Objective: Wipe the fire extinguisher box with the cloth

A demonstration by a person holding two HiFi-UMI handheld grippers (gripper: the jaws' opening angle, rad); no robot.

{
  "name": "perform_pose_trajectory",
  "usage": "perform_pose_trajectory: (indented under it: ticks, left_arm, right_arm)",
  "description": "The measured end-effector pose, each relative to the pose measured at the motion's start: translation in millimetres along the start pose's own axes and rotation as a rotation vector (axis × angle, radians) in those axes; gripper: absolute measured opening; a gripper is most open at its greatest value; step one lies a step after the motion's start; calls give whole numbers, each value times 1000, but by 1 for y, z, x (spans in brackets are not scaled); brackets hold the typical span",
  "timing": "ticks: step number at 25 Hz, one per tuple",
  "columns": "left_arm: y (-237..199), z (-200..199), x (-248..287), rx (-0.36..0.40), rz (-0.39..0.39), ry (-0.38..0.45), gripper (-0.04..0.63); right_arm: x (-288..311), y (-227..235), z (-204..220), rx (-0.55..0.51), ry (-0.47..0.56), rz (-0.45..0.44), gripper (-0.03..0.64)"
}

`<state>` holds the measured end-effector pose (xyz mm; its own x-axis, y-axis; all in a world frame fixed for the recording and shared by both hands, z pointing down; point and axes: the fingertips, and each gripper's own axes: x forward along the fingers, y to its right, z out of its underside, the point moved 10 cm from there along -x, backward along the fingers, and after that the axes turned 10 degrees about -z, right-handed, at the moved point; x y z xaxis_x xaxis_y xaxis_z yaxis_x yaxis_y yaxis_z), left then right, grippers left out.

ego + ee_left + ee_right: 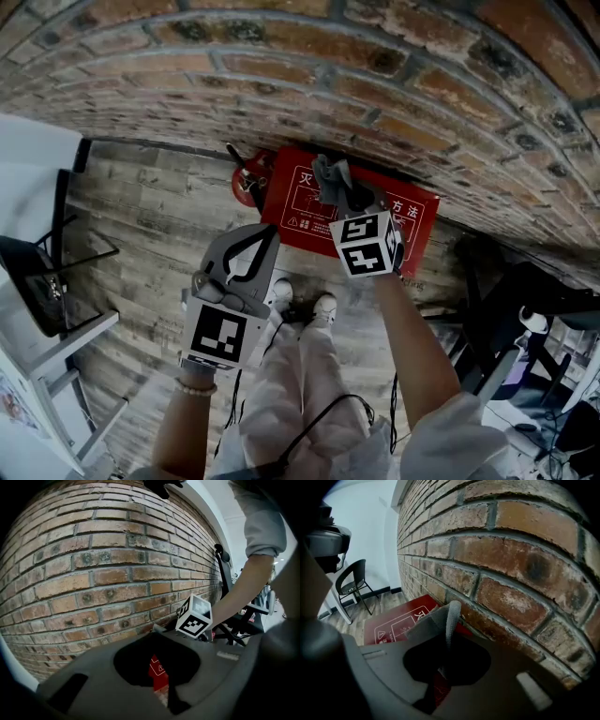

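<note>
Grey cloth [443,616]: pinched in the closed jaws of the right gripper [345,195]. A loose fold stands up past the tips toward the brick wall [281,84].
Red fire extinguisher box [300,211]: lies flat on the wooden floor [141,202] at the foot of the wall. It is directly under the right gripper's tips, and ahead and to the right of the left gripper [265,236].
Left gripper: jaws together on nothing, held back just short of the box's near-left corner. Only a sliver of red shows beyond its tips.
Contact: the cloth seems to sit on the box's top face, on the wall side. I cannot tell whether it is pressed flat.
Step in hand: by my reading, wiping the top panel, with the stroke at its far edge.
Doing it well: tilt the right gripper lower so that the hanging fold, not the jaw tips, meets the panel. Then draw it back from the wall toward the near edge.
Passes: work in overlapping strips to either side of the tips, so the printed label and the corners are all covered.
Pressure: light and even. The bunched cloth gives a narrow contact, so more passes will serve better than harder ones.
Risks: hard tips could scrape the paint, the cloth could drag out of the pinch, and the wall is close beyond the tips.
Spare gripper: the left one could steady the near-left corner if the box slides.
</note>
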<state>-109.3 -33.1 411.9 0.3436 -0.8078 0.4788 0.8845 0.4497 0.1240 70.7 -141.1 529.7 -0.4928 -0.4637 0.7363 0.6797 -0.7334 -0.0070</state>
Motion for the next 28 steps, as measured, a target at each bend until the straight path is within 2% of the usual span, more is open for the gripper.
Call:
perform_pose_trajectory:
  ticks: [19,28]
  left_arm:
    - [38,-14,20,30,65,1,-3]
    - [55,-20,31,47,96,0,-3]
  right_arm:
    - [-42,40,45,54,-33,78,18]
    - [-63,63,71,117,-43,135,18]
